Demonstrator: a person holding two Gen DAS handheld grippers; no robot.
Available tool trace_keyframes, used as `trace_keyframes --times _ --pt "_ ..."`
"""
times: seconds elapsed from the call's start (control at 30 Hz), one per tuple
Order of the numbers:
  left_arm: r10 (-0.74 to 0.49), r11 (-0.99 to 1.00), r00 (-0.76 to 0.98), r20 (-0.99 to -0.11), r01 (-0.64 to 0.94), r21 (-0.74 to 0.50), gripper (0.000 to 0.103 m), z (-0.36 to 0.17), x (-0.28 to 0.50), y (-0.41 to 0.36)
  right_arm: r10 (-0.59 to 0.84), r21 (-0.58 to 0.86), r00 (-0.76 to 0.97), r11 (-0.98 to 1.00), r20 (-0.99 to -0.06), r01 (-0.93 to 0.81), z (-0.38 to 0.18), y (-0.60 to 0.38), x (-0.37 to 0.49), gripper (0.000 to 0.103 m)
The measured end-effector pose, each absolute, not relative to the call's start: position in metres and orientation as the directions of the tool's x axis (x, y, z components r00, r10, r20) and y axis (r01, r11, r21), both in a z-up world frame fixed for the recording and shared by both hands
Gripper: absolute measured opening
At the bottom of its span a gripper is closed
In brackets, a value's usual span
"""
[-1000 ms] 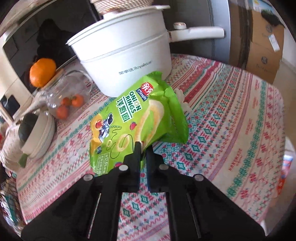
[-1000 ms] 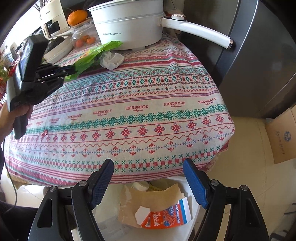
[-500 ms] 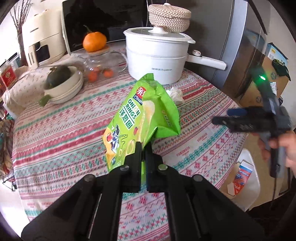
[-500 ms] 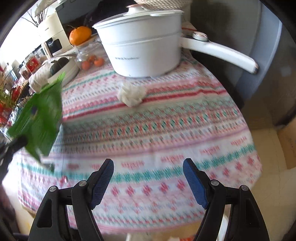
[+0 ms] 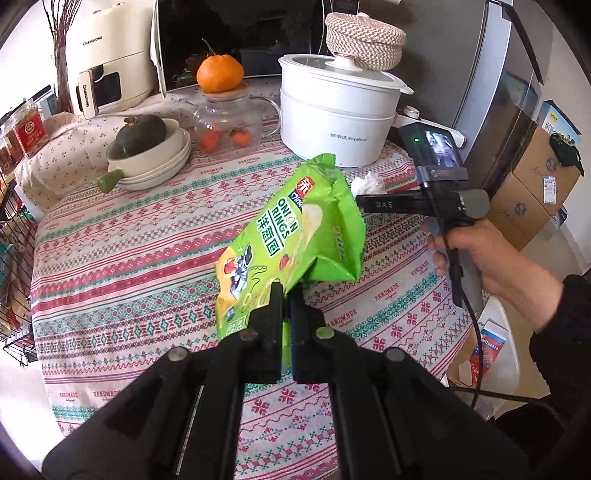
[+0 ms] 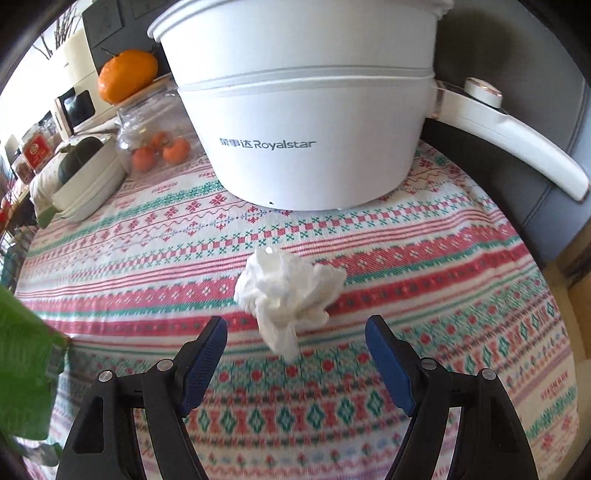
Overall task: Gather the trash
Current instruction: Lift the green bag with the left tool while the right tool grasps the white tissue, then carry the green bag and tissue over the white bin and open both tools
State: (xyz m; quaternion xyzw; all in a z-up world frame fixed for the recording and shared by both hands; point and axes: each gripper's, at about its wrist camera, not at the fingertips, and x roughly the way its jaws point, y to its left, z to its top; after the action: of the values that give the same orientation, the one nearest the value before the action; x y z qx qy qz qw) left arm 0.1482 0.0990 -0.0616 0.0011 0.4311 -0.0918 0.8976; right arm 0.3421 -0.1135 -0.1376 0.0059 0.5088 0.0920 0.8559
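Table [image 5: 122, 258]: round, covered by a patterned cloth in red, green and white bands printed "HANDMADE".
Electric pot [image 6: 306, 122]: white, marked "Royalstar", long handle toward the right, standing at the far side of the table; a woven lidded basket [image 5: 364, 35] shows just behind its glass lid.
Stacked bowls [image 5: 155, 162]: cream, green handle, a dark green squash [image 5: 142, 134] in the top bowl.
Glass jar [image 5: 225, 122]: holds small orange fruits, with 1 large orange [image 5: 219, 74] on its lid.
Snack bag [image 5: 291, 240]: green, labelled "ONION RINGS", lifted clear of the cloth and tilted up to the right; a green edge of it also shows at the left of the right wrist view.
Left gripper [image 5: 284, 295]: black jaws closed tight on the lower edge of the snack bag.
Right gripper [image 6: 295, 339]: blue-padded jaws spread wide, low over the cloth, gripping nothing.
Crumpled tissue [image 6: 288, 291]: white, lying on the cloth in front of the electric pot, just ahead of the right gripper and partly between its fingertips [image 6: 218, 332].
Waste bin [image 5: 495, 343]: white, on the floor beside the table edge at right, a red and blue carton [image 5: 489, 349] inside.
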Motion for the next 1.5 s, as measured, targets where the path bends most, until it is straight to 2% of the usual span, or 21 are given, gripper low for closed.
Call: trace_keyframes --times 0.07,0.13,0.23,0.47,0.9,1.07,1.1,1.23,1.5 --pt "-0.162 0.984 0.611 -0.775 0.163 -0.077 0.004 -0.062 0.149 0.1 0.152 0.089 0.475 0.984 -0.867 -0.153 -0.142 -0.11 0.348 0.07" --pt "-0.164 0.983 0.61 -0.775 0.163 -0.079 0.004 -0.062 0.149 0.101 0.163 0.096 0.475 0.982 -0.865 -0.163 -0.147 -0.107 0.352 0.049" --pt "-0.163 0.983 0.615 -0.771 0.164 -0.076 0.004 -0.061 0.149 0.1 0.179 0.101 0.474 0.977 -0.862 -0.185 -0.148 -0.103 0.35 0.033" --pt "-0.176 0.982 0.632 -0.754 0.163 -0.093 0.004 -0.049 0.139 0.095 0.202 0.079 0.49 0.962 -0.848 -0.26 -0.124 -0.104 0.323 0.029" --pt "-0.299 0.953 0.656 -0.693 0.243 -0.182 0.004 -0.016 0.096 0.049 0.267 0.135 0.454 0.944 -0.85 -0.301 -0.052 -0.169 0.216 0.029" --pt "-0.386 0.921 0.63 -0.673 0.309 -0.238 0.004 -0.008 0.074 0.02 0.244 0.14 0.412 0.954 -0.878 -0.266 -0.035 -0.205 0.166 0.029" --pt "-0.397 0.915 0.596 -0.698 0.313 -0.253 0.004 -0.007 0.07 0.014 0.238 0.137 0.408 0.956 -0.881 -0.261 -0.033 -0.209 0.159 0.029" --pt "-0.463 0.88 0.542 -0.701 0.375 -0.291 0.004 -0.007 0.056 -0.012 0.242 0.145 0.414 0.957 -0.877 -0.252 -0.024 -0.232 0.122 0.029" --pt "-0.625 0.768 0.44 -0.645 0.496 -0.406 0.004 -0.009 0.043 -0.066 0.23 0.16 0.406 0.967 -0.885 -0.199 -0.03 -0.28 0.083 0.029"
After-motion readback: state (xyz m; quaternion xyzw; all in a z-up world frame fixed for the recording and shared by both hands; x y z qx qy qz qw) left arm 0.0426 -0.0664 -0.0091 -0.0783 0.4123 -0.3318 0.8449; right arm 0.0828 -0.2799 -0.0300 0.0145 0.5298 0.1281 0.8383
